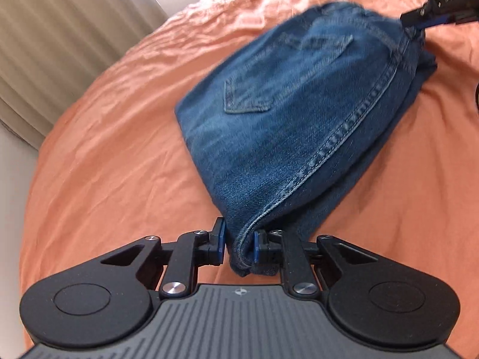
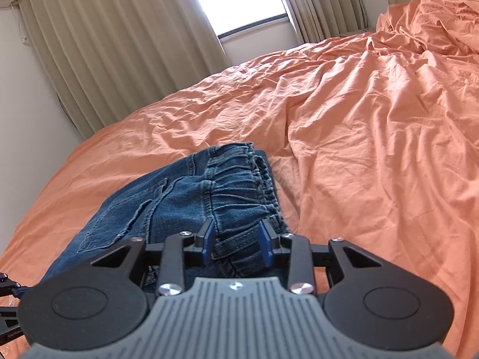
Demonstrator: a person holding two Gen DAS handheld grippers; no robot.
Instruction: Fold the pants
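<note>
- Left wrist view: the left gripper (image 1: 238, 243) is pinching a bunched corner of the jeans (image 1: 287, 113), its blue pads (image 1: 221, 239) pressing the denim from both sides.
- Right wrist view: the right gripper (image 2: 236, 243) is sitting partly spread around the gathered waistband (image 2: 239, 185); whether it is gripping, I cannot tell.
- The jeans are lying folded on a wrinkled orange bedsheet (image 2: 374, 119), with beige curtains (image 2: 119, 45) hanging beyond.

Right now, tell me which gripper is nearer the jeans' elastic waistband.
Right. The right gripper has its fingers around the gathered waistband of the jeans. The left gripper pinches a seamed corner at the opposite end.
</note>
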